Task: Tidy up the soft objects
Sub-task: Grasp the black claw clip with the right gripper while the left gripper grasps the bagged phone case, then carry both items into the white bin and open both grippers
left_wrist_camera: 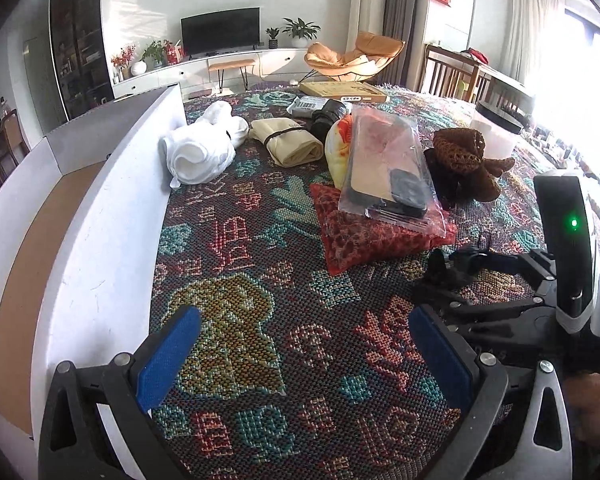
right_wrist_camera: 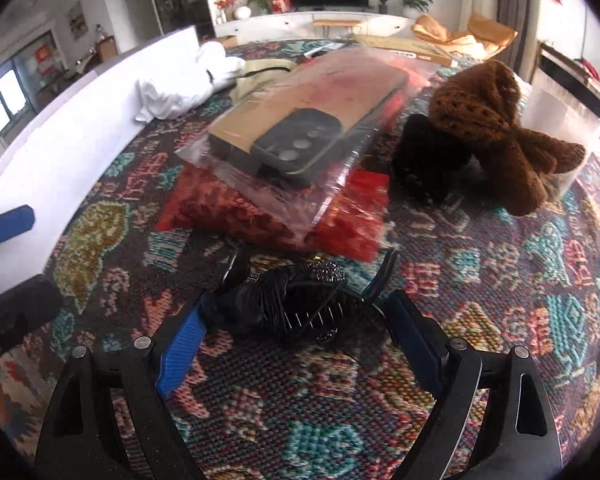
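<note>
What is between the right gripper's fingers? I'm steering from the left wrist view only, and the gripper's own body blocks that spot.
Observer: A black hair claw clip with black fabric on it lies on the patterned cloth, between the fingers of the right gripper.
Operator: Gripped yet?
Observer: It doesn't look so. The jaws stand wide, and the blue pads flank the clip without visibly squeezing it.
Operator: Anything close ahead?
Observer: The red pouch, under the bagged phone case, lies just beyond the clip.
</note>
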Action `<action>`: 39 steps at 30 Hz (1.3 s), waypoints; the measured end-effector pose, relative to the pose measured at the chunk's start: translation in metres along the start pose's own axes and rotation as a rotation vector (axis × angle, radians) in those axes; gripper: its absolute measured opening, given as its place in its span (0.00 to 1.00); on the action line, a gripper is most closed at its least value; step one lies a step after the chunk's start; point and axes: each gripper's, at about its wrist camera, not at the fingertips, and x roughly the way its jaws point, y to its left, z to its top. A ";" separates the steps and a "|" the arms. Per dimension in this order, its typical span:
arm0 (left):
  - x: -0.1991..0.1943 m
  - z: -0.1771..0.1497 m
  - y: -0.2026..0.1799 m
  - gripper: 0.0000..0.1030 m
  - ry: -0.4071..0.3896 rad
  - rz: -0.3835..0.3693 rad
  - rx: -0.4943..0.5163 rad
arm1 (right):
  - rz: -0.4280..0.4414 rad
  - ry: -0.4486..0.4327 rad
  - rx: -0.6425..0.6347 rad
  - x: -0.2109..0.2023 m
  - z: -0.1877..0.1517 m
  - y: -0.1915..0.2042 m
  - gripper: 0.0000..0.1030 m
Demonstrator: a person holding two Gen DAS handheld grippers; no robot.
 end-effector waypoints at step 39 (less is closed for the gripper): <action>0.017 0.102 0.024 0.72 0.091 -0.160 0.000 | 0.122 0.171 -0.023 0.002 0.010 -0.091 0.40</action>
